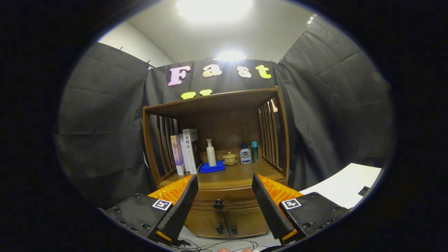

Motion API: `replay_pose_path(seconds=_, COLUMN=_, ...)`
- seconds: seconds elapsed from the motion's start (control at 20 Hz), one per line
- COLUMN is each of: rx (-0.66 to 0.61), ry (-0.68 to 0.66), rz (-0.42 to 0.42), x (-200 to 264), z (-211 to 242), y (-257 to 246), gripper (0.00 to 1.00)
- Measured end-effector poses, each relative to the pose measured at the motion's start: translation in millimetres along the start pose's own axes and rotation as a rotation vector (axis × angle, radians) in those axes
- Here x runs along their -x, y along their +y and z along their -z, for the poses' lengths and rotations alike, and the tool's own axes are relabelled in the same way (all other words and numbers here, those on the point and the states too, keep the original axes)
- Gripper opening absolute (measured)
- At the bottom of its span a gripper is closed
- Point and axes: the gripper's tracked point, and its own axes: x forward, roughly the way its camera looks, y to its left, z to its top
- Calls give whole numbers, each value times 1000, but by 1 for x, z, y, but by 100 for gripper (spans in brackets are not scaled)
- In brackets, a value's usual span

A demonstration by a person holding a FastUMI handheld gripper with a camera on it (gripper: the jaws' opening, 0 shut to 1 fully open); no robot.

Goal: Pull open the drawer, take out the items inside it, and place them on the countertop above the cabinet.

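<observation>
My gripper (224, 190) has its fingers wide apart, holding nothing. The drawer (224, 197) sits shut below the countertop (231, 176), its dark knob (218, 203) centred between my fingers, farther off. I should advance straight and level, then close squarely on that knob.

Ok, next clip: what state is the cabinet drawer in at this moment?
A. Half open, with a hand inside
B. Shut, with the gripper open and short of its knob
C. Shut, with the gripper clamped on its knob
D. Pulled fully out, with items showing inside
B: the drawer sits flush with the cabinet front, and its knob shows untouched in the gap between the spread fingers of the gripper.
</observation>
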Motion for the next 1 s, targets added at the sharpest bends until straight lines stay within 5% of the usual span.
replay_pose_path(seconds=0.55, rx=-8, ry=44, rz=-34, x=-56, z=42, y=22, gripper=98)
replay_pose_path(seconds=1.0, rx=23, ry=176, rz=-43, x=-146, z=123, y=42, gripper=98)
